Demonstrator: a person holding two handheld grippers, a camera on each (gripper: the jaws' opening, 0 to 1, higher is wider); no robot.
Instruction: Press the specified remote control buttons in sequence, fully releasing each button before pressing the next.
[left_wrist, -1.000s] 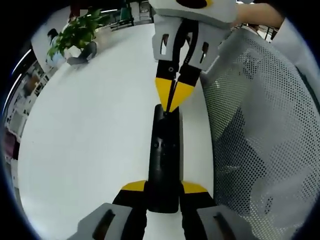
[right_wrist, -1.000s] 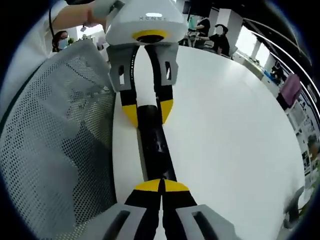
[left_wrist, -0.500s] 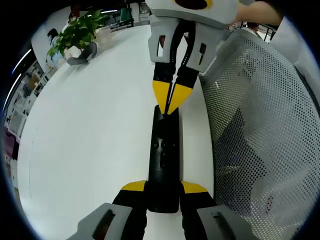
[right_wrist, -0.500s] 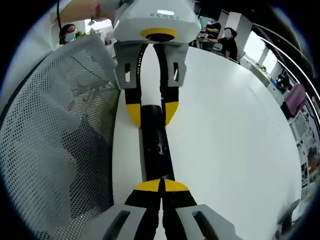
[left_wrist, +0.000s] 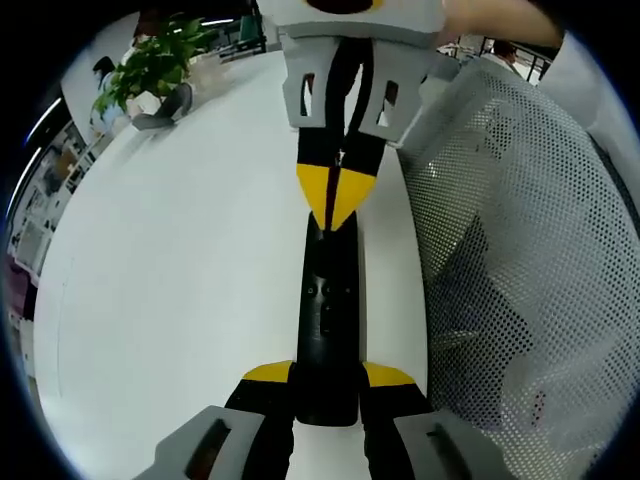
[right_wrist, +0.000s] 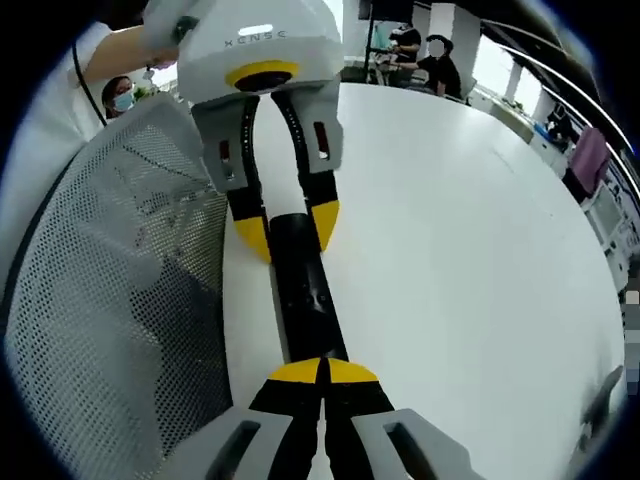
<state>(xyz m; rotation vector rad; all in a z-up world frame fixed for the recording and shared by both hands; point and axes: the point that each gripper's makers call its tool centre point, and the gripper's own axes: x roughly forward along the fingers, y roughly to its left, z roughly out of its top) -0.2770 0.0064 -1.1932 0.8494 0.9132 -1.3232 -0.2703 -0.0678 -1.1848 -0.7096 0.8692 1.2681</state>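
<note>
- Our left claw has its yellow tips closed on either side of the near end of the black remote, holding it steady on the white bench. If that grip loosens under a push, we think the remote could pivot or skid along the bench.
- Our right claw has its tips pinched together with nothing between them, resting at the remote's far end. From here we cannot tell whether it is pressing a button or just touching the casing; a blunt paired tip could catch a neighbouring button or fail to lift fully clear.
- The remote lies close beside the mesh chair back, so a slide that way might tuck it out of sight.
- The potted plant sits well apart and poses no risk.
</note>
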